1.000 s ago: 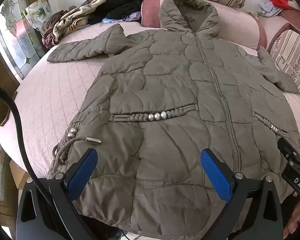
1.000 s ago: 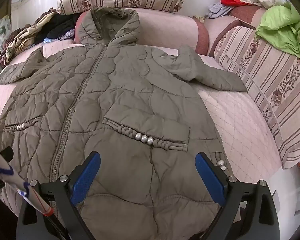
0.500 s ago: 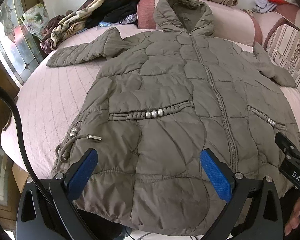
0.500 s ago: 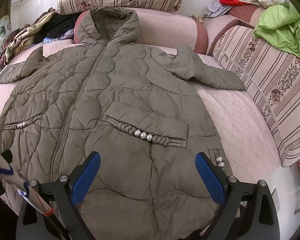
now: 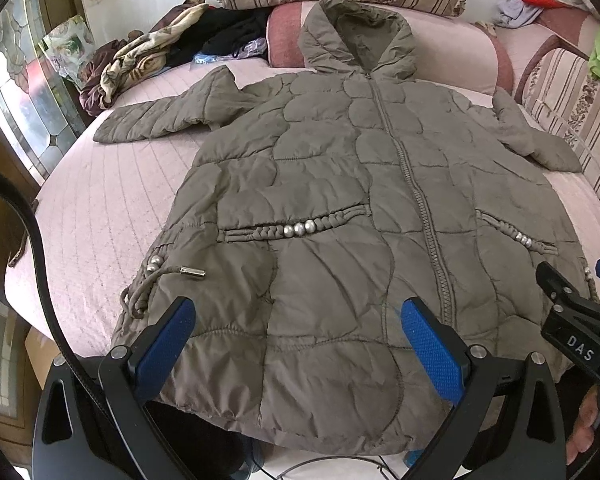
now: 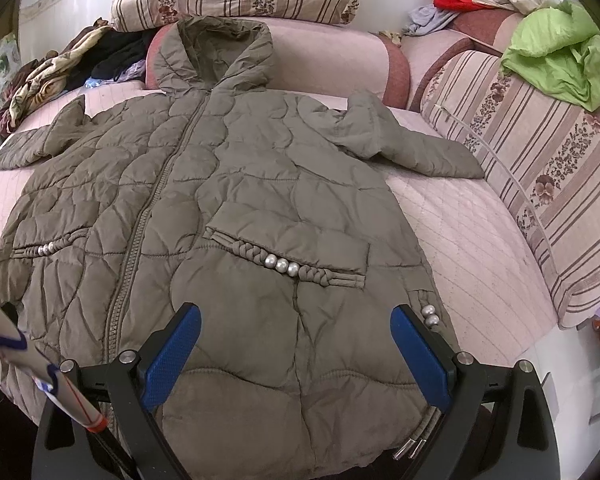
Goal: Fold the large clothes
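— How far along is the fold?
— Not begun: the coat [image 5: 340, 208] lies flat on the bed [image 5: 112, 200], zipped, hood at 12 o'clock, sleeves spread.
— The grippers?
— Left gripper [image 5: 296, 344] and right gripper [image 6: 296, 344] hover apart over the hem, holding nothing.

A bed [image 5: 112, 200] covered in a pink quilted spread carries everything here. Directly on it, spread flat ahead of both tools, lies an olive quilted coat [image 5: 340, 208], front side up and zipped, its hem nearest the tools and hanging a little over the bed's near edge, its hood leaning on a pink bolster [image 6: 332, 60] at the far end. One sleeve reaches out to each side along the spread. Far off to the left of the coat sits a heap of crumpled clothes [image 5: 156, 60]. A striped cushion [image 6: 540, 168] lines the bed's right side.
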